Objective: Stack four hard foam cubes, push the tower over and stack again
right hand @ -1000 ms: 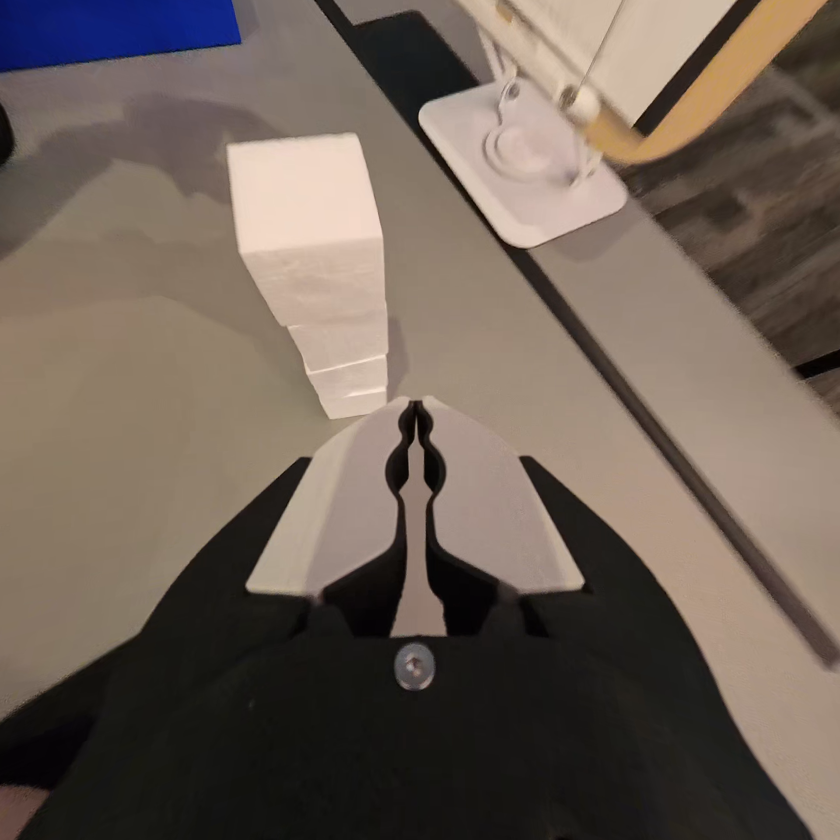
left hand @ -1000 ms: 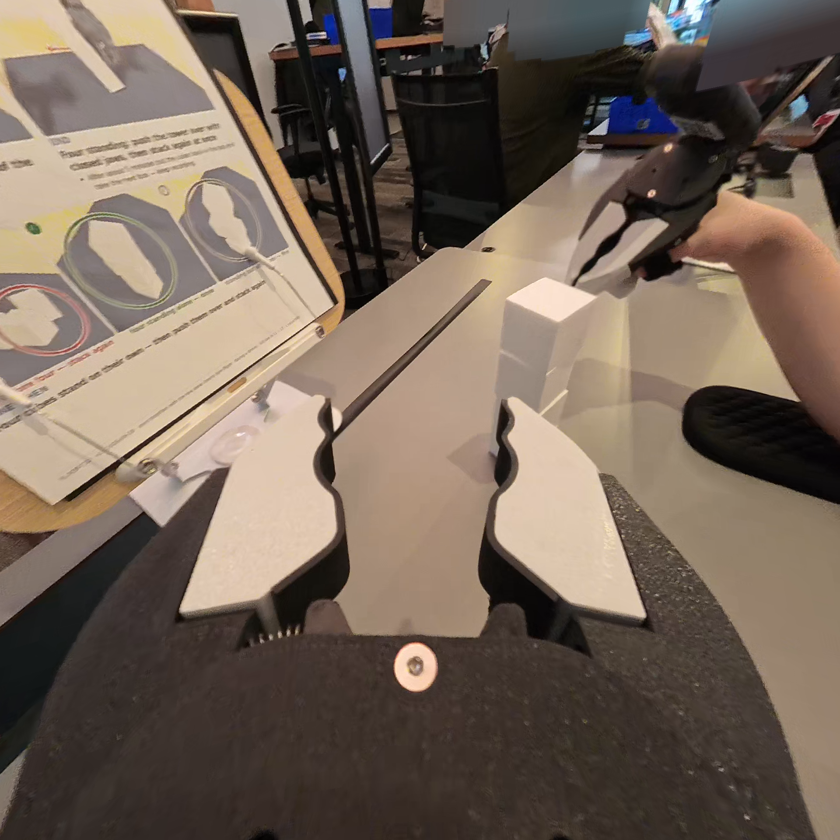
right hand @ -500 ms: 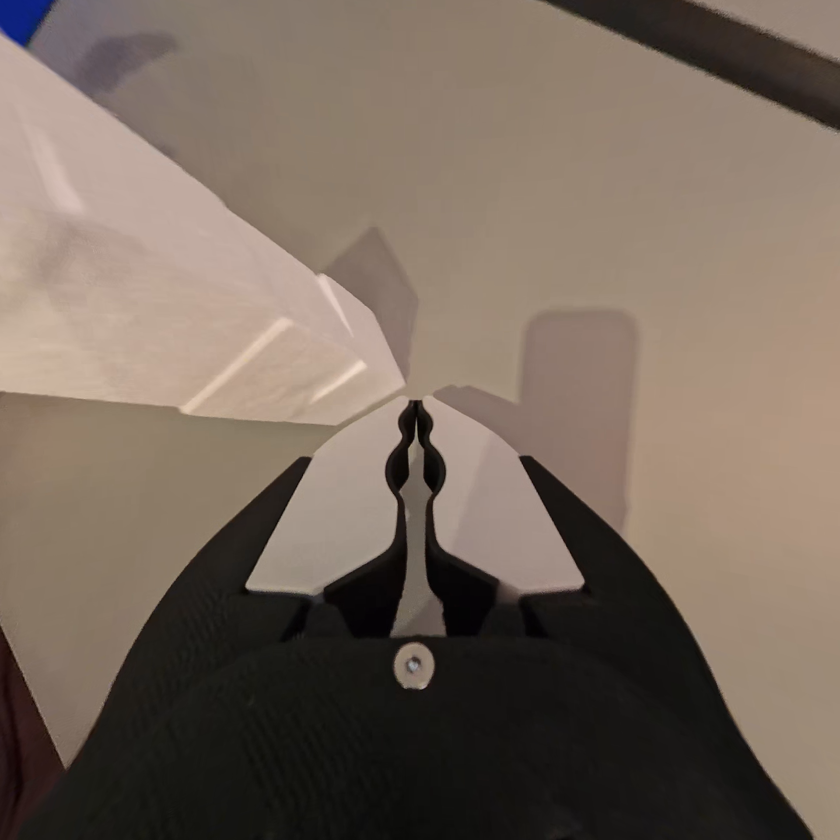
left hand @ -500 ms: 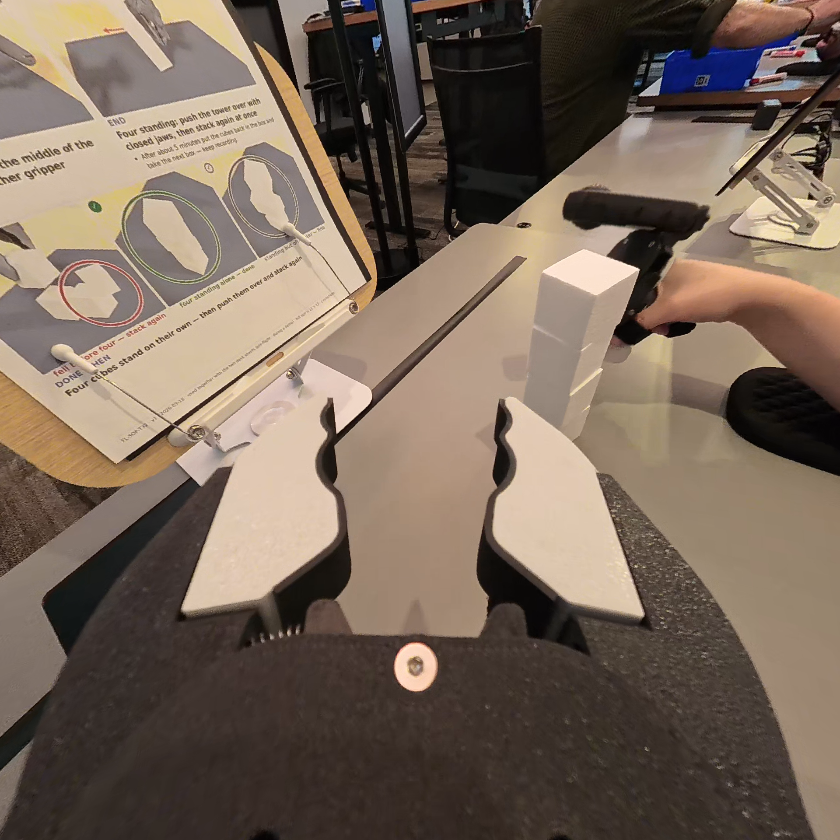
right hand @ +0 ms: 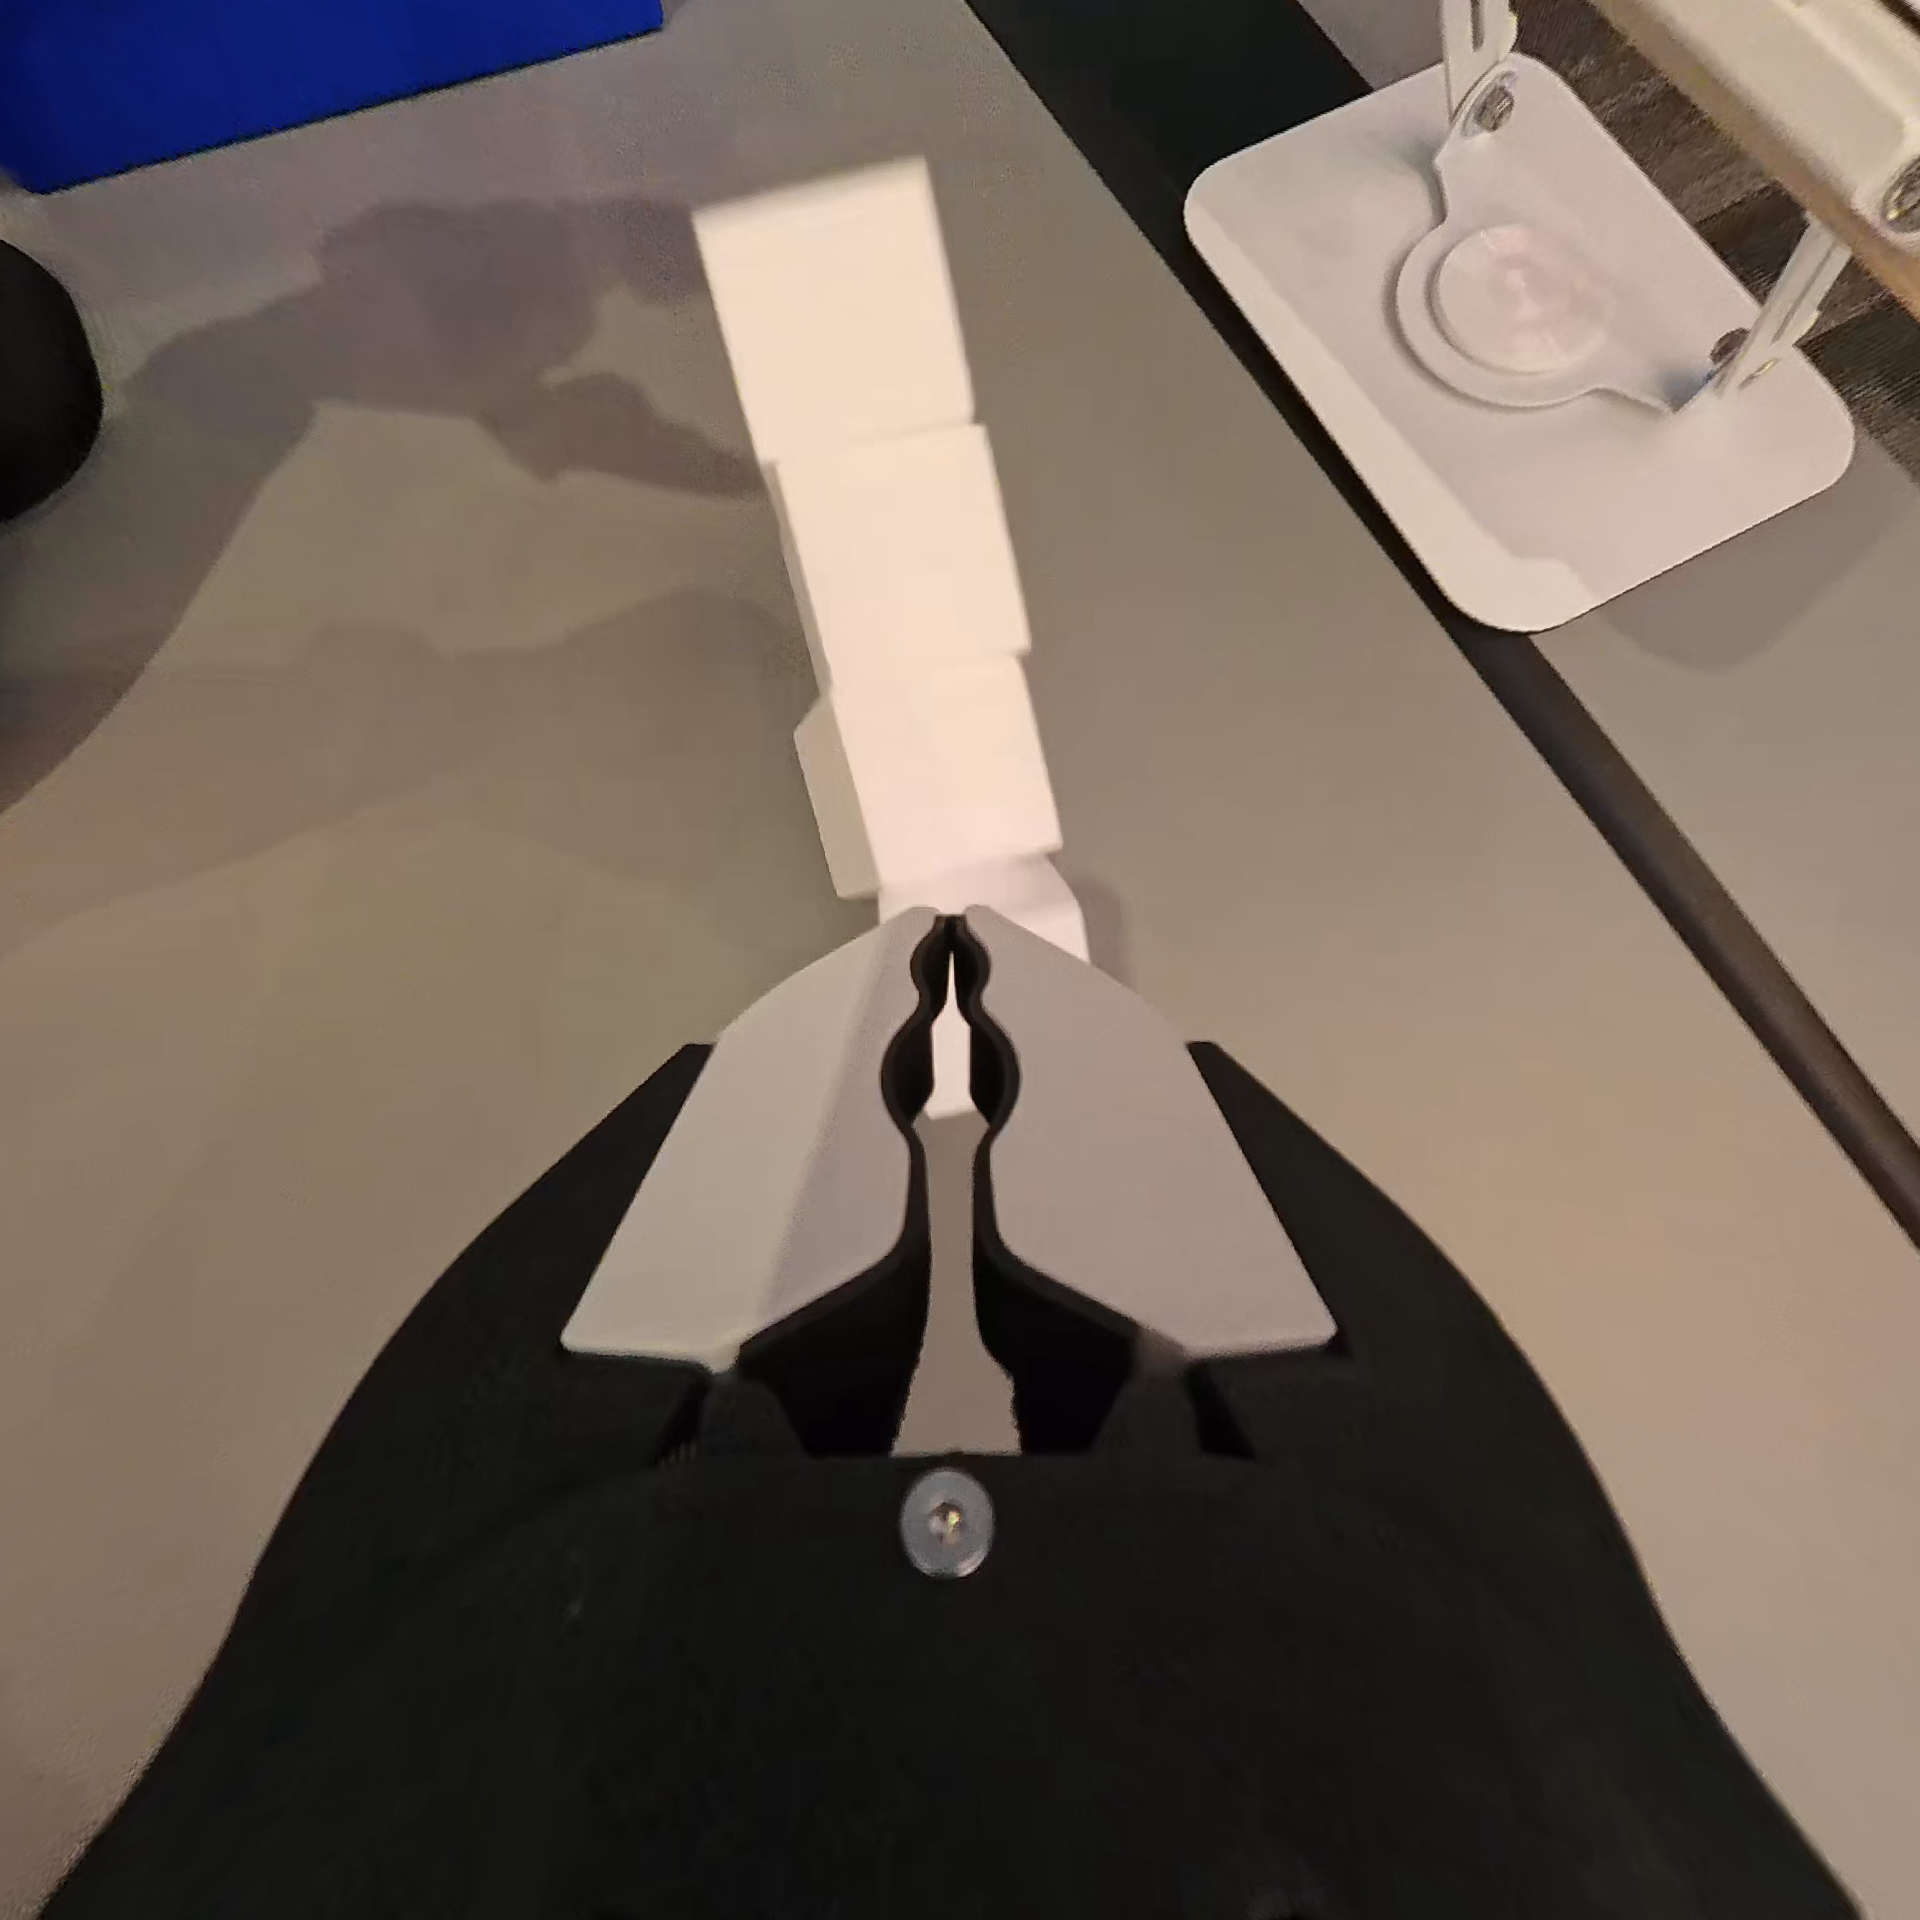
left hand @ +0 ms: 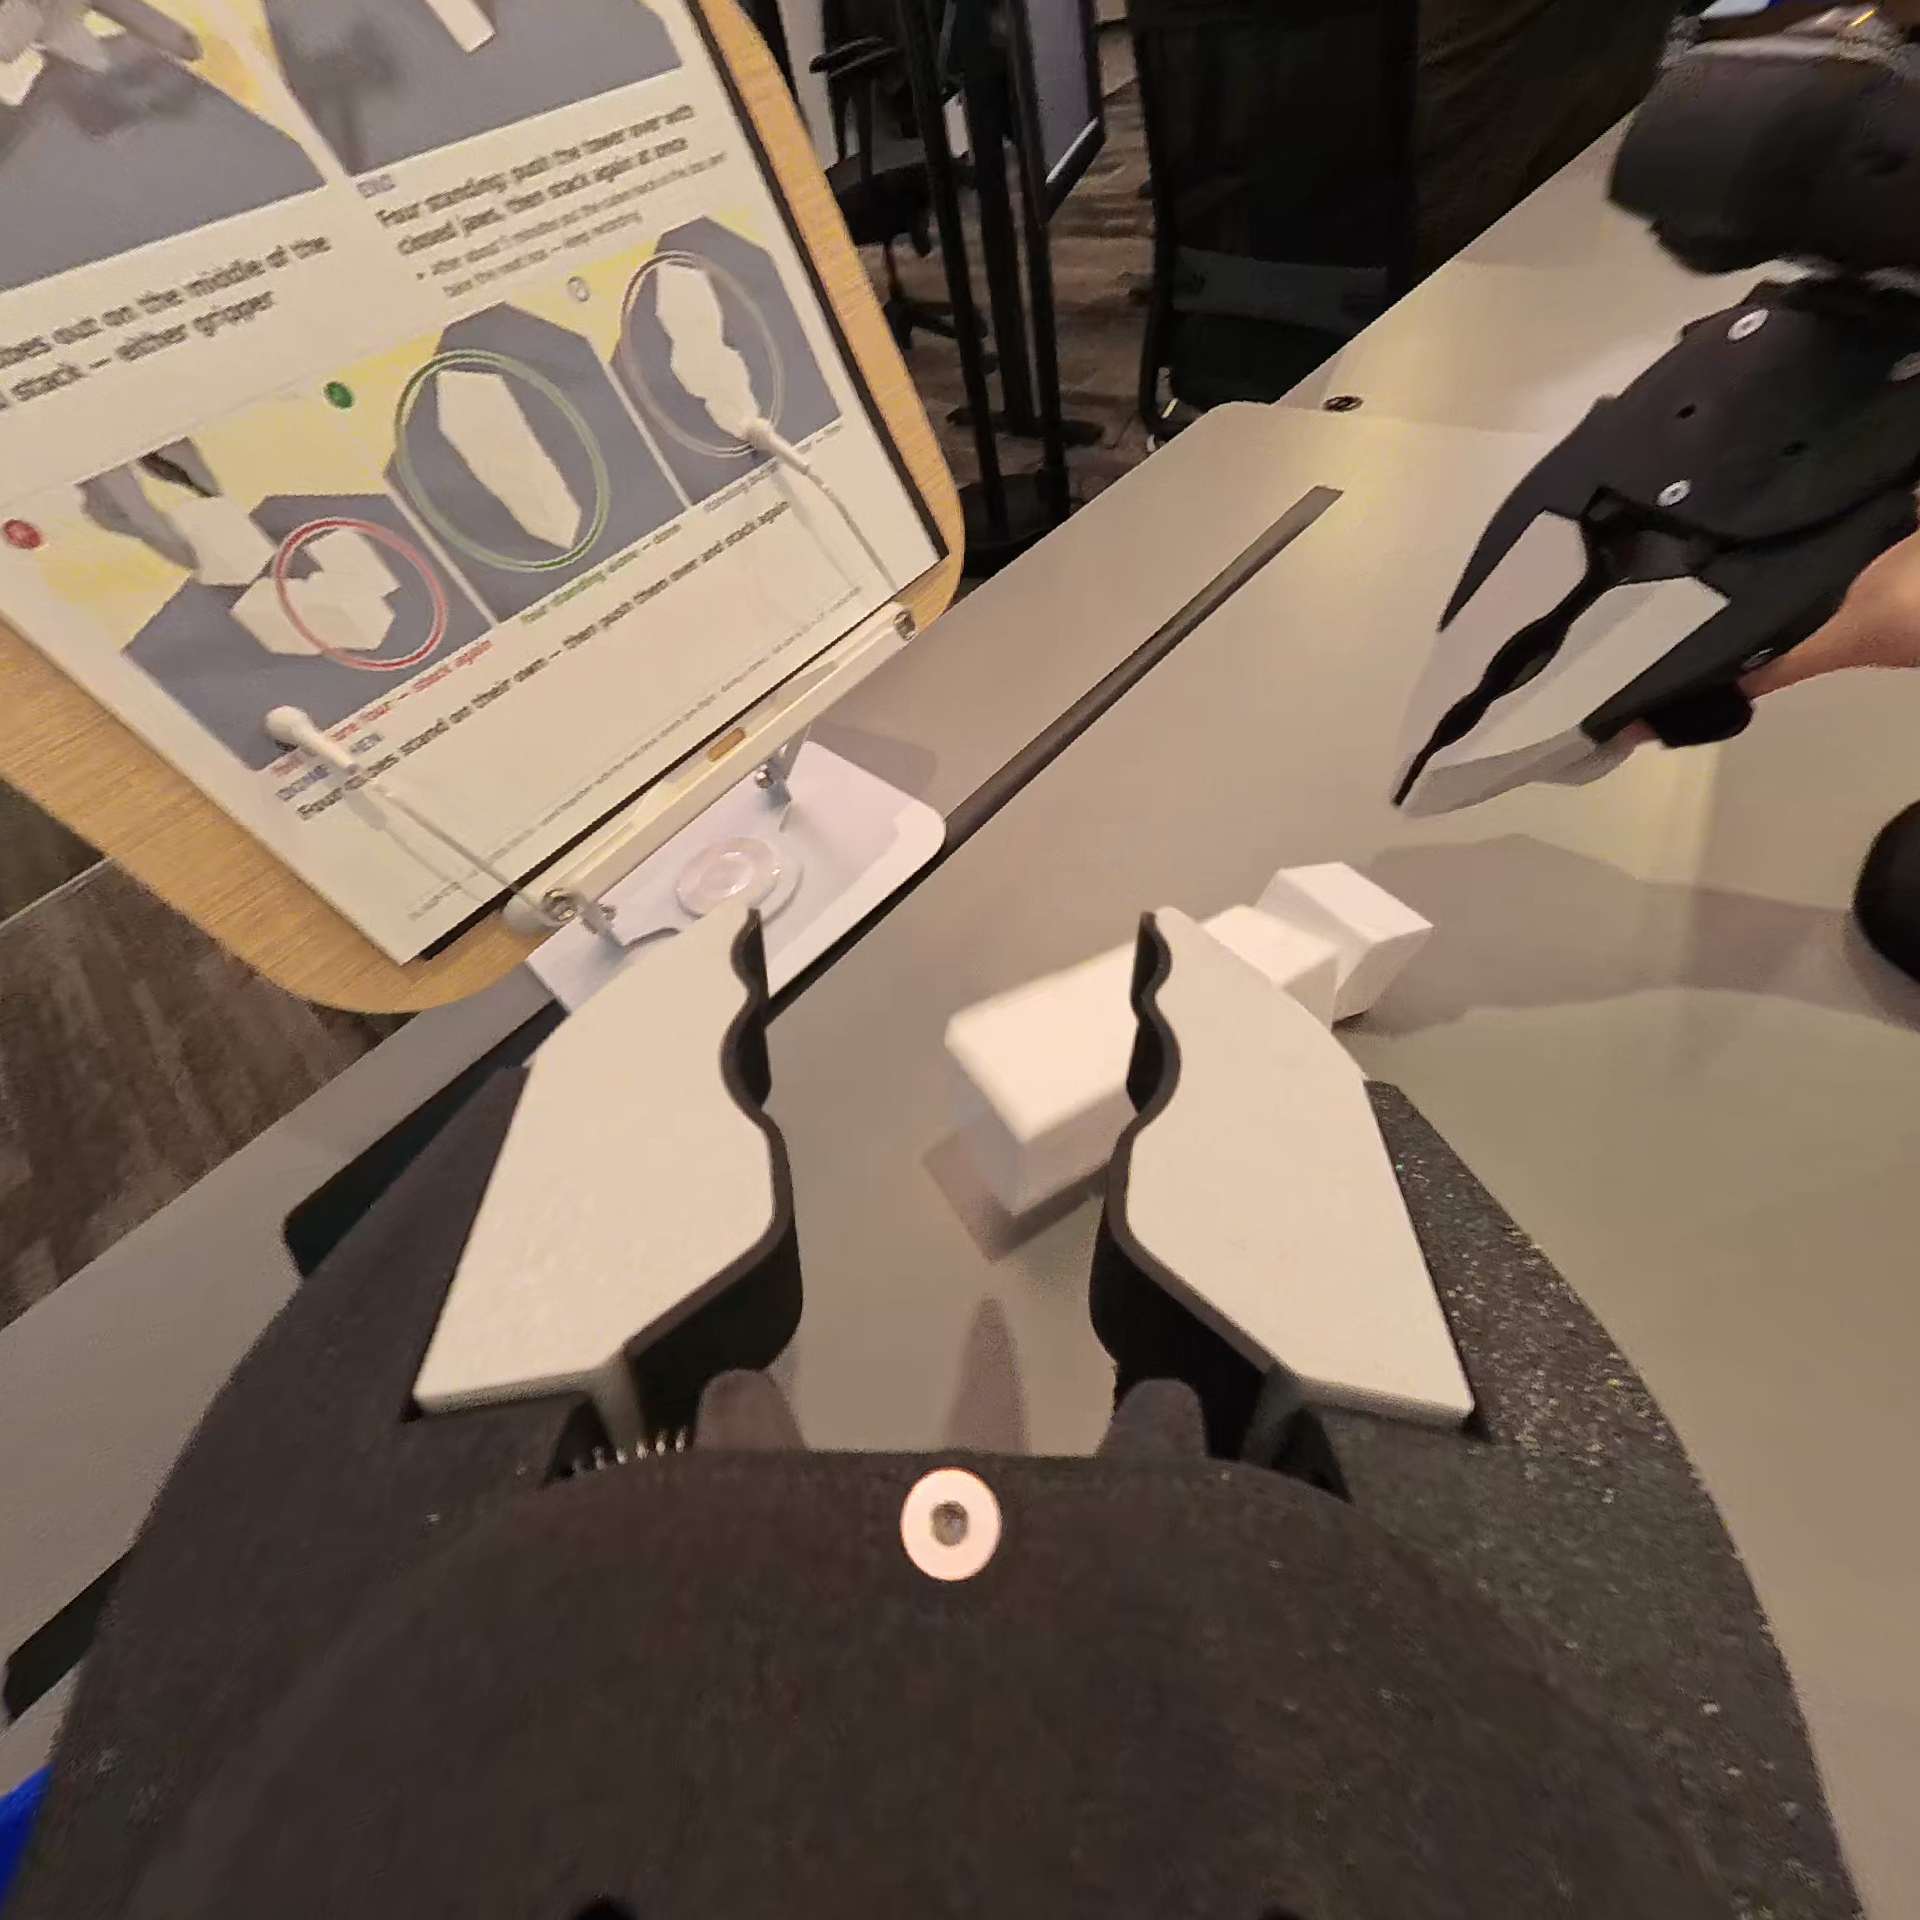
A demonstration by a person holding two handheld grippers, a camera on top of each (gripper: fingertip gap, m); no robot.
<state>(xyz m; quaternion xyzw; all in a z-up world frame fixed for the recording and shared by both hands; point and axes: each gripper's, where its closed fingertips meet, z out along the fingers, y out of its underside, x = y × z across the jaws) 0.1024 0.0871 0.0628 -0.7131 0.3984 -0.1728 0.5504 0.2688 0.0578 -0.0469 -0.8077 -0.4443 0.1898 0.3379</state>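
**Tower down, cubes lying in a row**

Nearest in the left wrist view, the left gripper (left hand: 948, 940) has its jaws spread wide and empty, low over the grey table (left hand: 1558, 1195). One fallen foam cube (left hand: 1029, 1086) lies between the fingers, nearer the right one at about 1 o'clock and touching neither as far as can be seen; it is likely the first to be picked up for the restack.

Beyond it, toward 1 o'clock, more cubes trail away. The right wrist view shows the whole toppled tower (right hand: 883, 540) as a line of four running from the right gripper (right hand: 951, 920) toward 12 o'clock, faces touching or nearly so, the nearest partly hidden under the fingertips. That gripper's jaws are clenched on nothing, which suits a blunt pushing tool; in the left wrist view it hangs above the table at 2 o'clock, clear of the cubes.

At 10 o'clock in the left wrist view an instruction sheet (left hand: 436, 436) with printed text and pictures of stacks ringed in red and green leans on a wooden board in a white stand (right hand: 1507, 343). Its wording is left unquoted; no brand marks show.

Farthest off, a blue object (right hand: 312, 73) sits at the table's far edge, at 11 o'clock in the right wrist view.
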